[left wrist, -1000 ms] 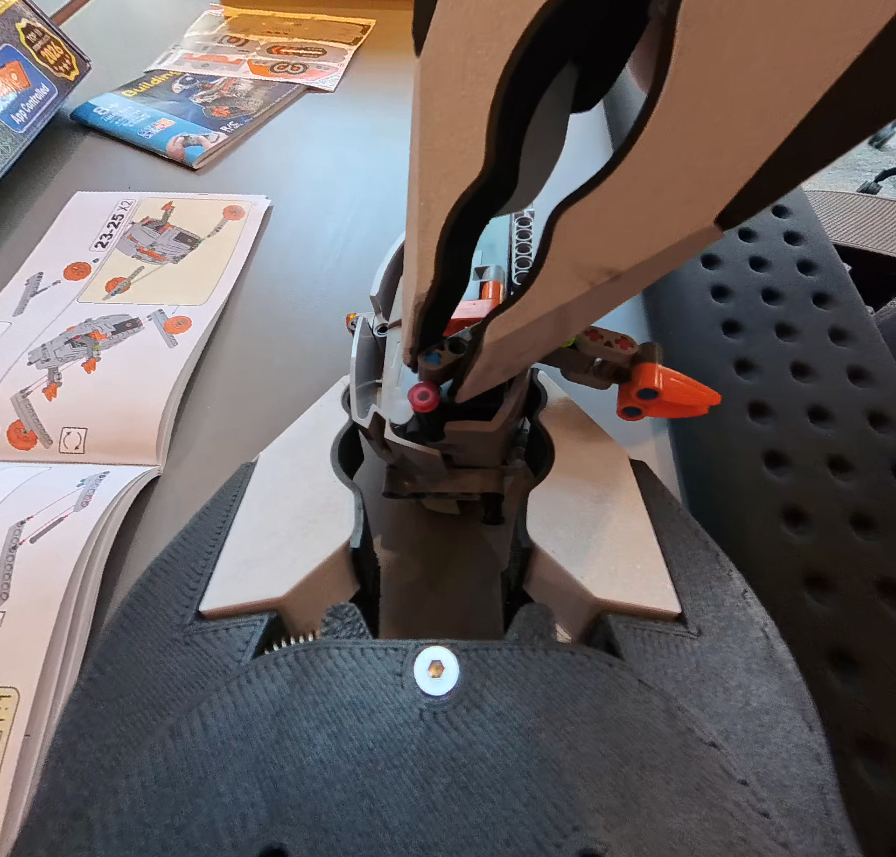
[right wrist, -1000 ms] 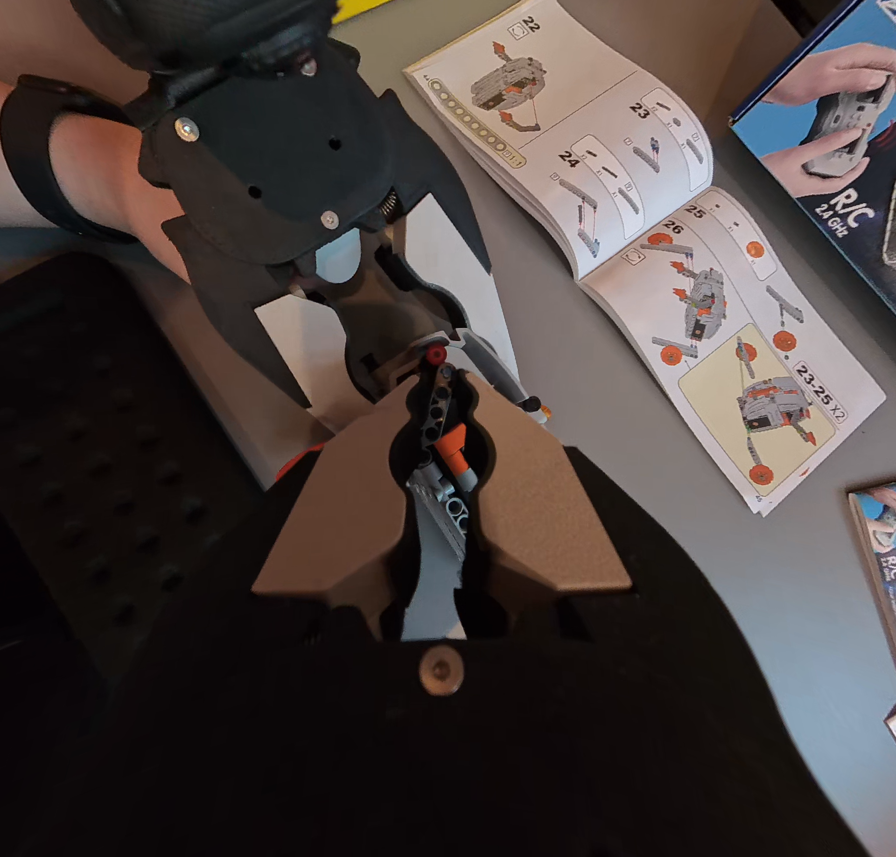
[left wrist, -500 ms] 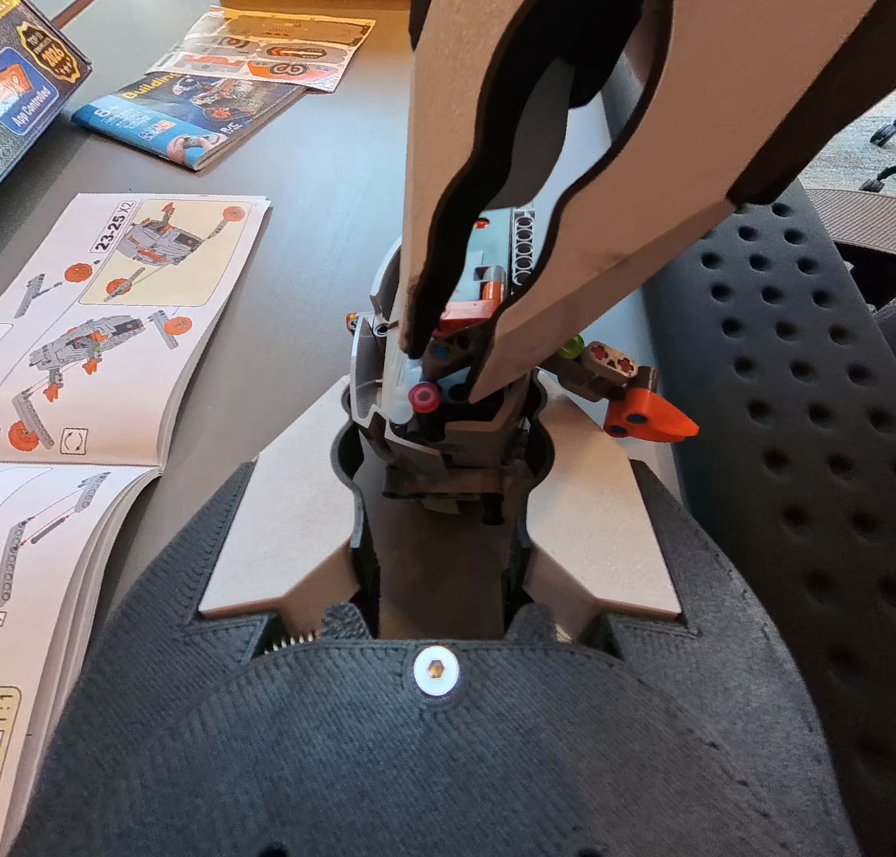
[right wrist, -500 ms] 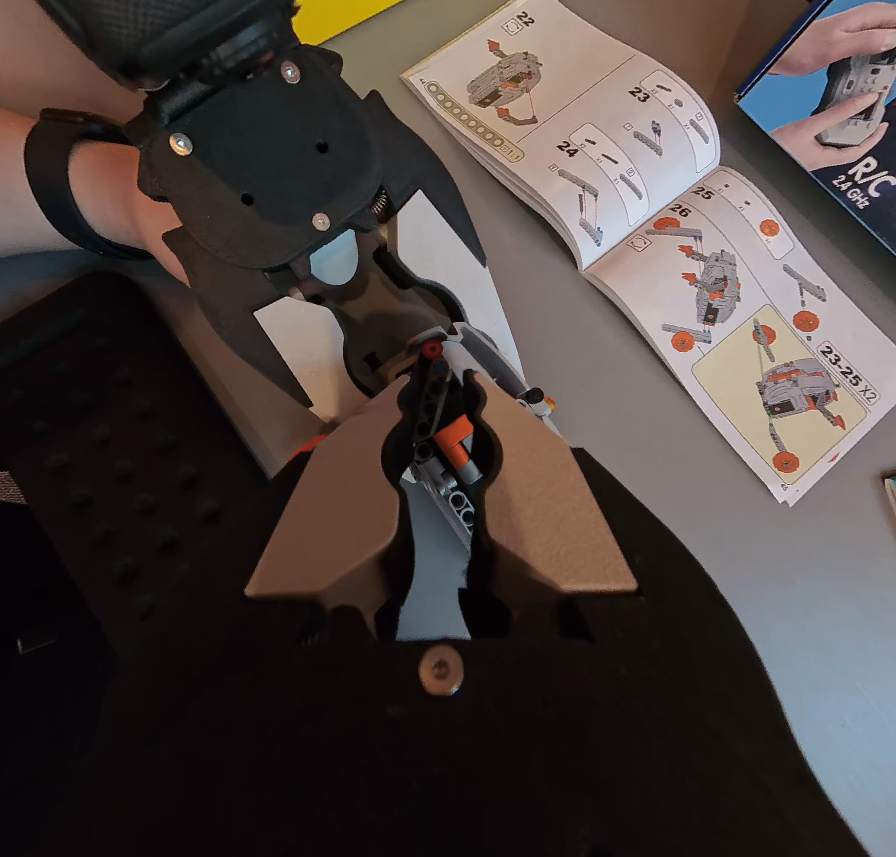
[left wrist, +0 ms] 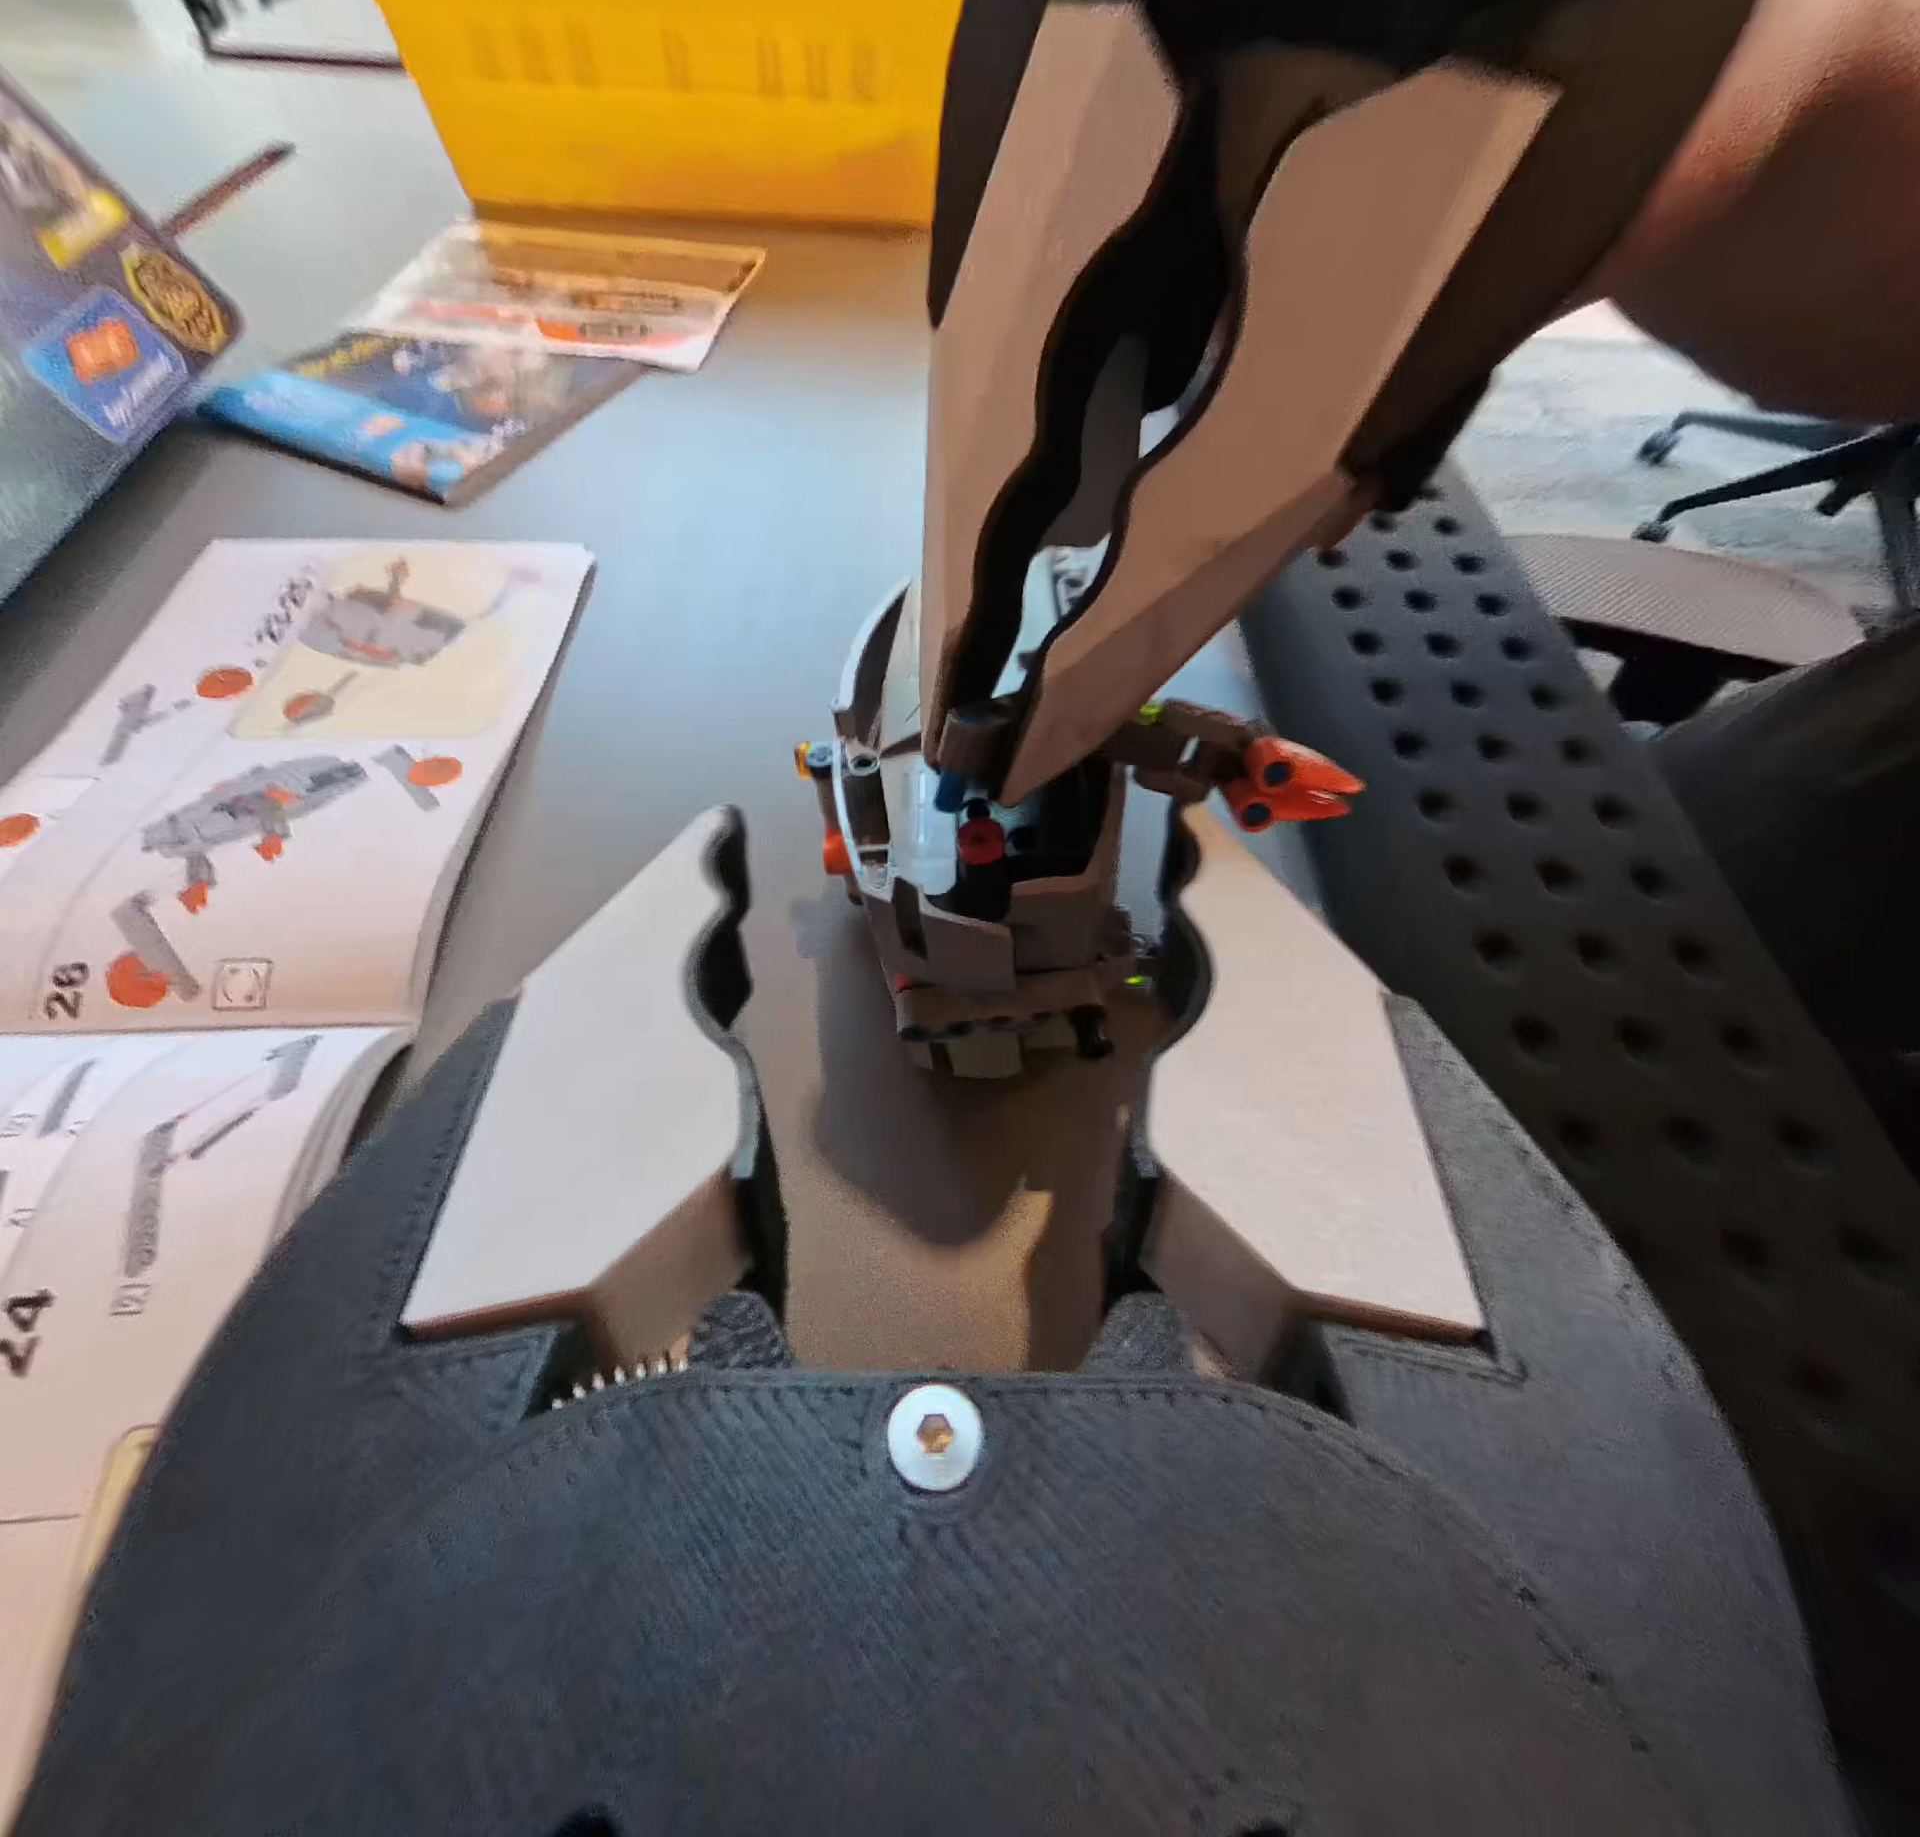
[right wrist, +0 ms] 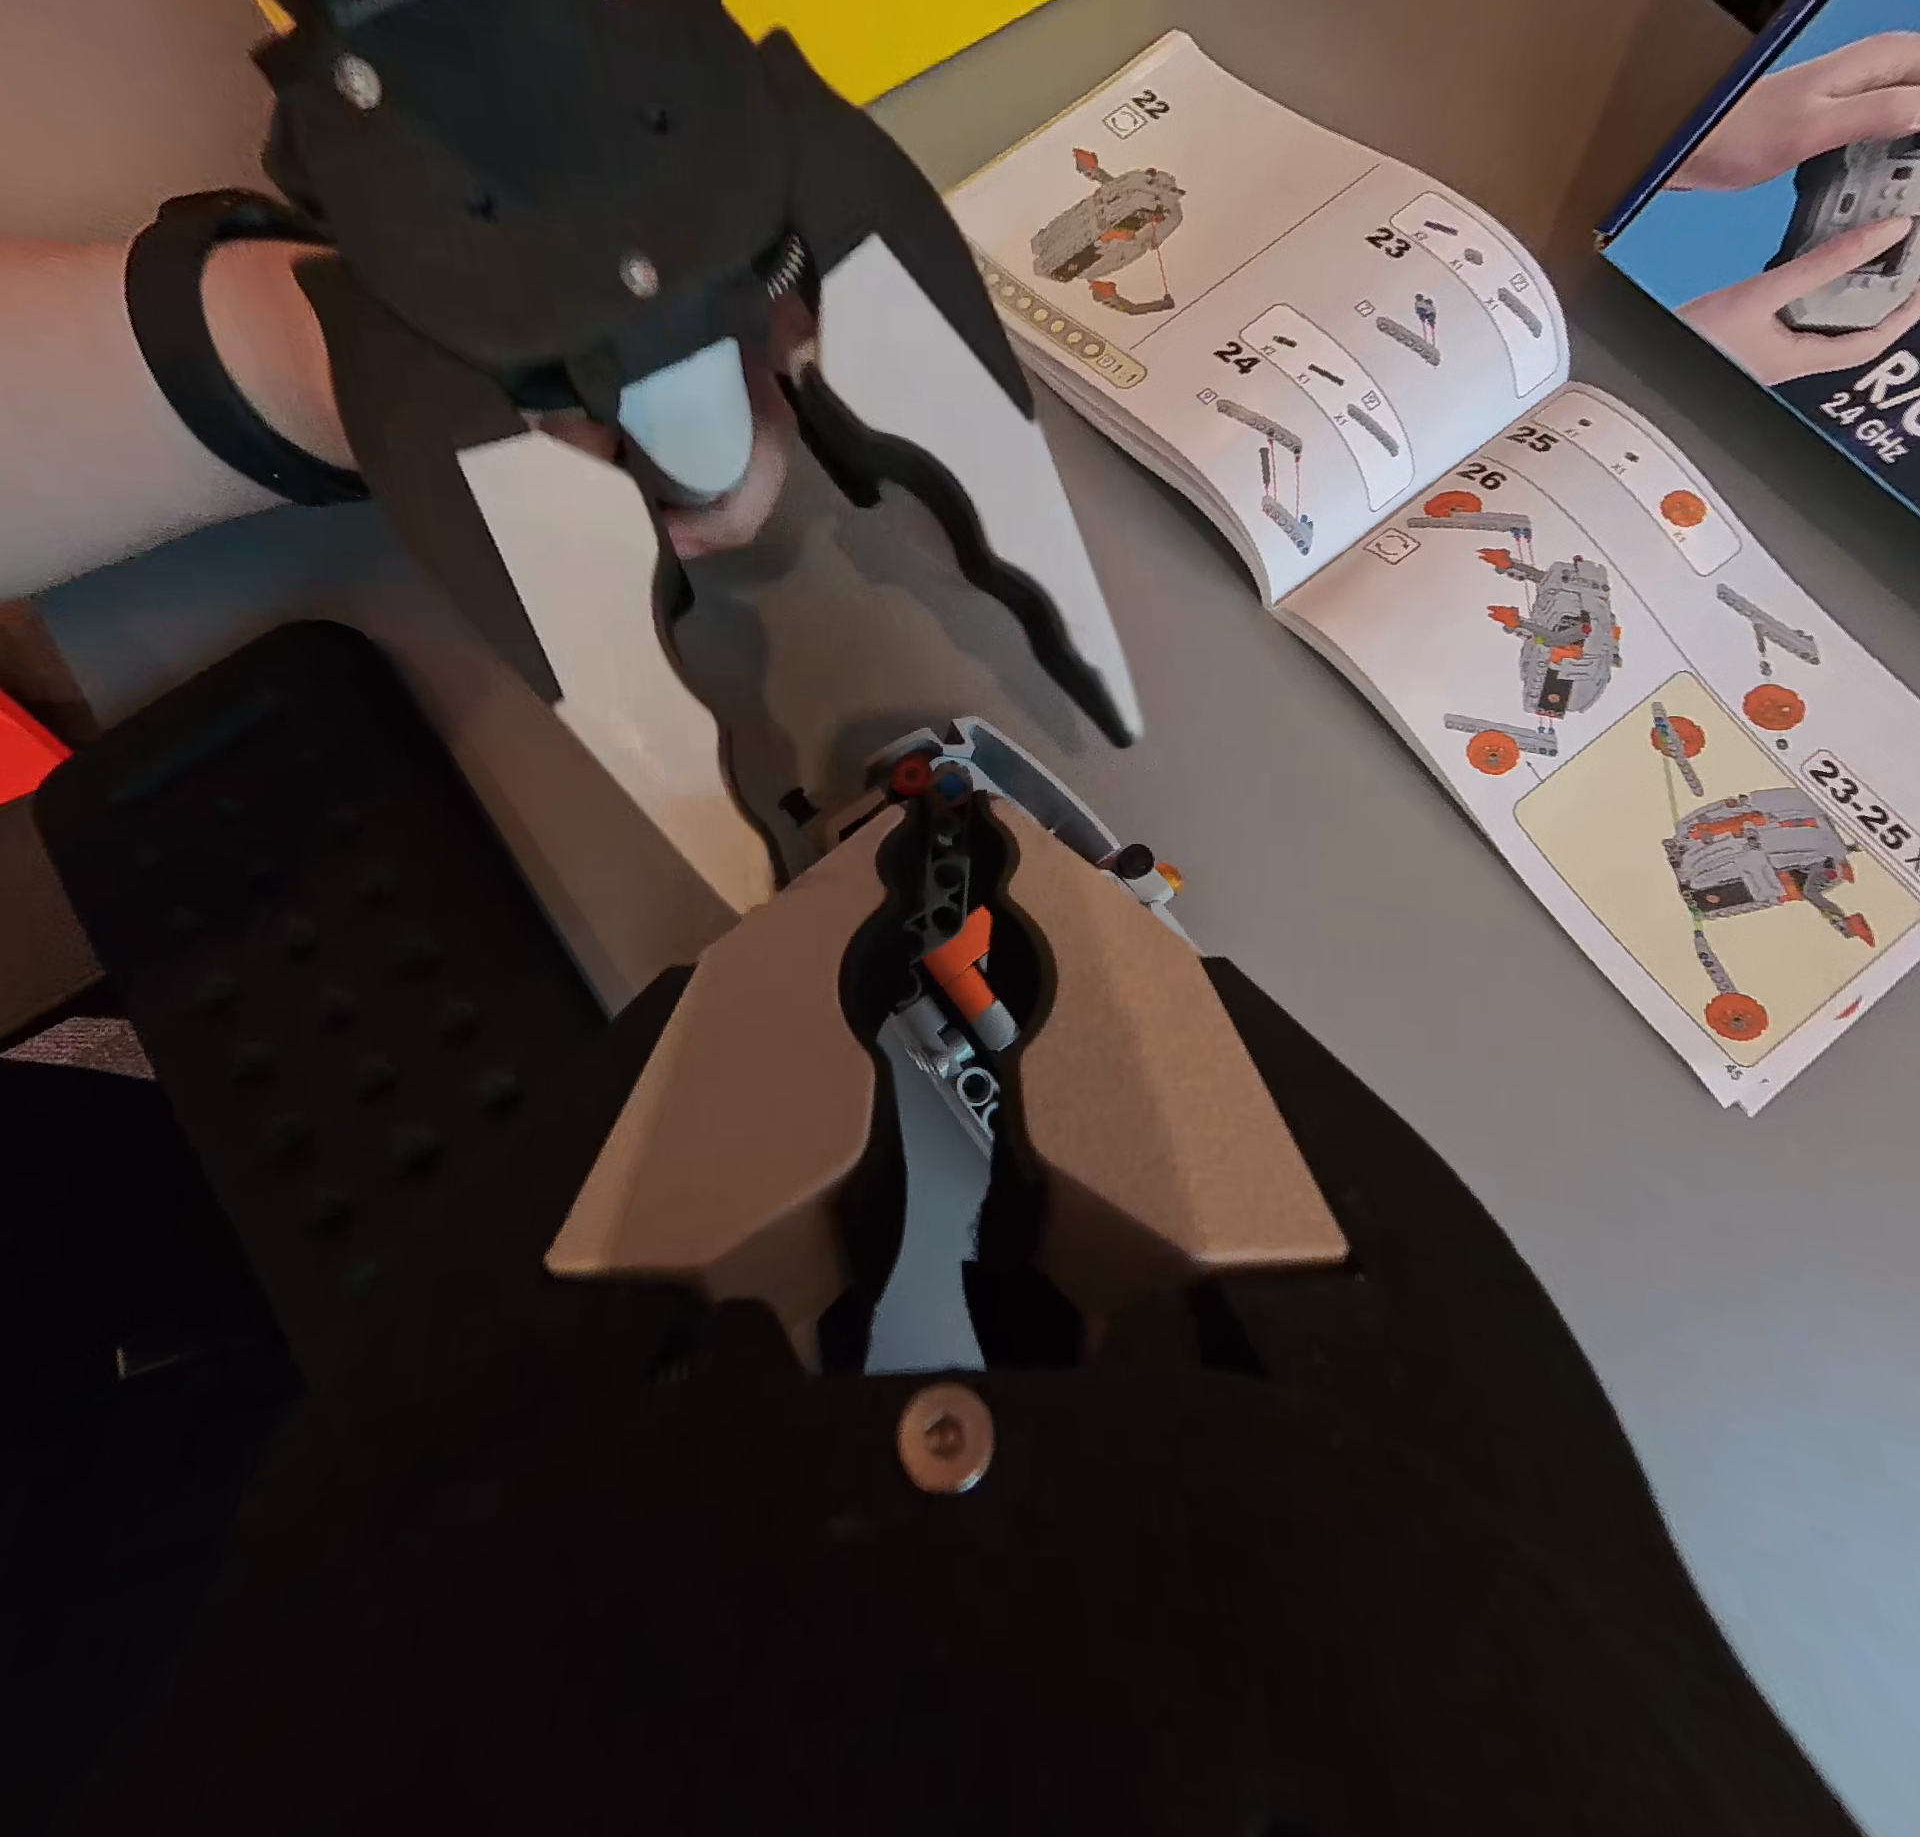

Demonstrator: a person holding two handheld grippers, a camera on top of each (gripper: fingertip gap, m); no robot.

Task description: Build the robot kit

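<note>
A small grey brick model (left wrist: 987,946) with orange claws (left wrist: 1288,785) stands on the grey table. My left gripper (left wrist: 956,821) is open; its two fingers (left wrist: 623,1039) stand wide on either side of the model without touching it. My right gripper (left wrist: 977,759) comes down from above and is shut on a dark beam at the model's top, by a red pin (left wrist: 977,837). In the right wrist view the right gripper (right wrist: 945,811) pinches that dark holed beam (right wrist: 940,873), and the left gripper's spread fingers (right wrist: 935,437) show beyond it.
An open instruction booklet (left wrist: 291,769) lies left of the model; it also shows in the right wrist view (right wrist: 1558,592). A yellow bin (left wrist: 675,62), leaflets (left wrist: 436,405) and a blue box (right wrist: 1808,229) lie farther off. A black perforated pad (left wrist: 1558,904) borders the right side. My left and right fingertips are right by each other.
My left gripper has opened and let go of the model, drawing back a little. My right gripper, slightly parted half a second ago, has closed on the model's top beam.
</note>
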